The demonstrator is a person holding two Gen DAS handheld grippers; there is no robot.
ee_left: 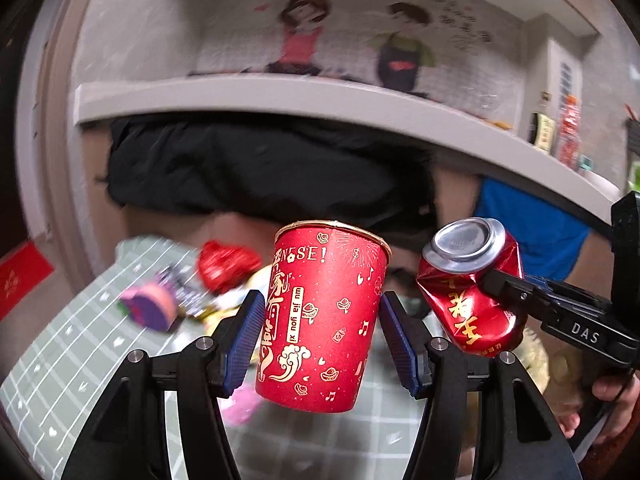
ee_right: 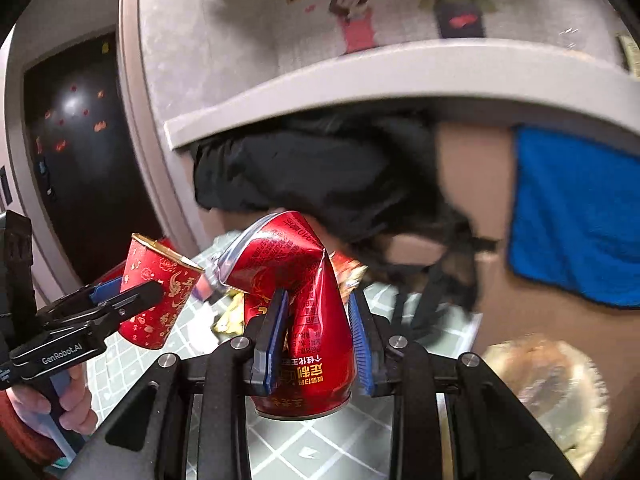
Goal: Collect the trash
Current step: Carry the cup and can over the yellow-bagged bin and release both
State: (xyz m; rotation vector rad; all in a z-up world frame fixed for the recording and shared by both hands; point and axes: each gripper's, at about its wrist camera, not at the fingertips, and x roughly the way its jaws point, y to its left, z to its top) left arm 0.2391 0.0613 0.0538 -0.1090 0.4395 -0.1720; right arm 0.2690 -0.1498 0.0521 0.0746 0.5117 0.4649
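Both grippers are held up side by side over the table [ee_left: 72,360]: a red paper cup [ee_left: 324,316] is clamped upright in the left gripper [ee_left: 322,330], and a badly crumpled red can [ee_right: 304,308] is pinched in the right gripper [ee_right: 316,340].

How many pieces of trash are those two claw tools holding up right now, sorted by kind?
Red paper cup, in the left gripper: 1
Crushed red can, in the right gripper: 1
Total: 2

The left hand-held gripper [ee_left: 322,334] has its blue pads pressed against something it holds aloft. The right hand-held gripper [ee_right: 318,336] likewise pinches its load, each gripped by a hand [ee_right: 64,404].
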